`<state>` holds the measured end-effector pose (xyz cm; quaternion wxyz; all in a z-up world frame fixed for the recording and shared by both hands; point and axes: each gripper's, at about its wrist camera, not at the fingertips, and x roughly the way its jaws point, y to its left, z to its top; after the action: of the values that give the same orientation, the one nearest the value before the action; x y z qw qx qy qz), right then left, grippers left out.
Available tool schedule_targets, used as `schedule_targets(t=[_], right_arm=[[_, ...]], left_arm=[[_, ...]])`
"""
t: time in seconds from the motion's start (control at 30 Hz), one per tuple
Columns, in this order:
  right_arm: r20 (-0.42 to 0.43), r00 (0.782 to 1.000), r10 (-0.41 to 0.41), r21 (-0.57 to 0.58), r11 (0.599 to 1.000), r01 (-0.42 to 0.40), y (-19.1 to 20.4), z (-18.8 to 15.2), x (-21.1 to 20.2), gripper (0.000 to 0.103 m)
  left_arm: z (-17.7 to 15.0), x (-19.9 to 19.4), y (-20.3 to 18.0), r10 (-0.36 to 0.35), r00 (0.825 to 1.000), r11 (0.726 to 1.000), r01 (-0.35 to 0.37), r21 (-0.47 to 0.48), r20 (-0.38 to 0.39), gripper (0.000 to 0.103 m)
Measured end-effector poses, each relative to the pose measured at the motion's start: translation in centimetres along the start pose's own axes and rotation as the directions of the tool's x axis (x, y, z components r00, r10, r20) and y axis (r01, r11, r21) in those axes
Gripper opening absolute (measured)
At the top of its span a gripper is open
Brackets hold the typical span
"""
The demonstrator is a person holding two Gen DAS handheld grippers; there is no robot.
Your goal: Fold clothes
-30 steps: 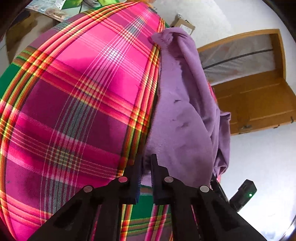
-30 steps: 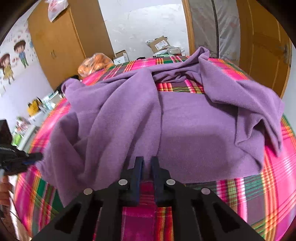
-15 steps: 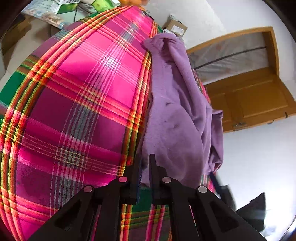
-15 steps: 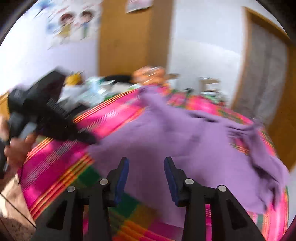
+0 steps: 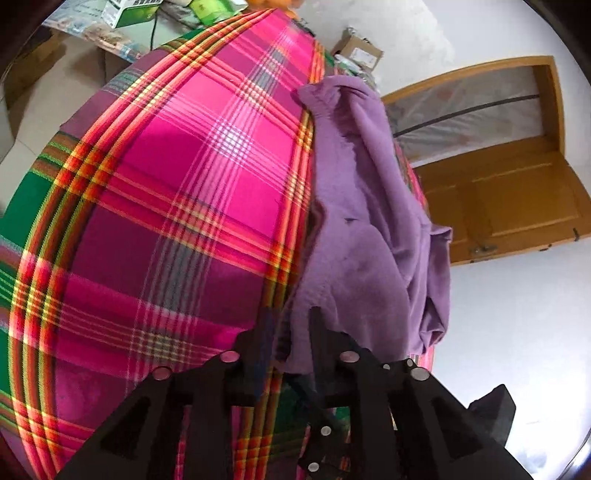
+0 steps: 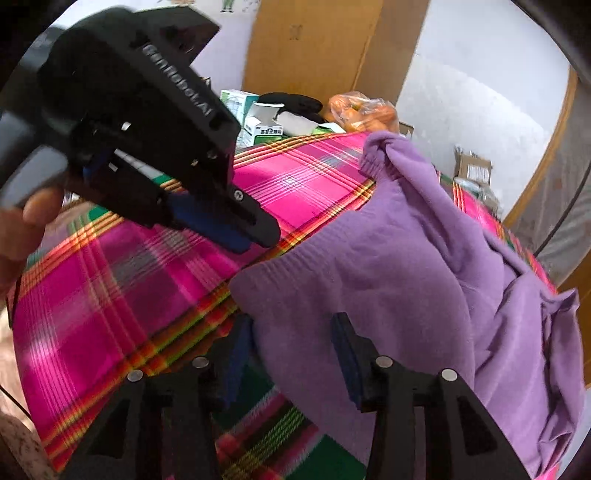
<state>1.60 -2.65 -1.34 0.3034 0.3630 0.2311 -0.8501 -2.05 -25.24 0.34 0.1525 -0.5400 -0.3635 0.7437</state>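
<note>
Right wrist view: the right gripper (image 6: 291, 350) is closing, jaws apart over the sweater's (image 6: 406, 277) hem — not pinching. The left gripper (image 6: 247, 236), upper left, is opening — released, above the sweater's corner on the plaid cloth (image 6: 110, 295).

A pink, green and orange plaid cloth (image 6: 122, 295) covers the table under both tools. A crumpled purple garment (image 6: 406, 280) lies directly on it, its near hem between the right tool's fingers.

Domestic room, most likely a bedroom. A surface was covered by a pink plaid cloth (image 5: 192, 192); a wooden wardrobe (image 6: 314, 48), a wooden door (image 5: 517, 199), cardboard boxes (image 5: 356, 50) and cartoon wall stickers (image 6: 229, 4) were noted against white walls.
</note>
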Motion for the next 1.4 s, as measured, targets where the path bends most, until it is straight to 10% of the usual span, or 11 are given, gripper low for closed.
schedule_targets(t=[0.07,0.5,0.9,1.07,1.4], right_arm=[[0.007,1.000,0.009,0.019,1.000,-0.009,-0.3,0.0,-0.1,0.005],[0.194,0.978,0.072,0.256,0.959,-0.122,-5.4,-0.7,-6.4,0.003],[0.281,0.953,0.111,0.297,0.935,-0.196,-6.9,-1.5,-8.7,0.003],[0.287,0.947,0.144,0.296,0.927,-0.231,-6.8,-1.5,-8.3,0.003],[0.281,0.939,0.197,0.252,0.929,-0.270,-5.0,-1.0,-7.9,0.003]], left_arm=[[0.5,0.3,-0.1,0.009,1.000,1.000,-0.009,0.003,-0.004,0.027],[4.2,2.5,-0.1,-0.188,0.982,0.977,0.185,-0.102,-0.016,0.055],[7.1,7.1,-2.6,-0.150,0.987,0.980,0.142,-0.136,-0.049,0.057],[7.6,7.7,-2.4,-0.174,0.985,0.968,0.168,-0.186,-0.017,0.054],[7.8,7.6,-2.7,-0.117,0.993,0.984,0.114,-0.139,-0.013,0.010]])
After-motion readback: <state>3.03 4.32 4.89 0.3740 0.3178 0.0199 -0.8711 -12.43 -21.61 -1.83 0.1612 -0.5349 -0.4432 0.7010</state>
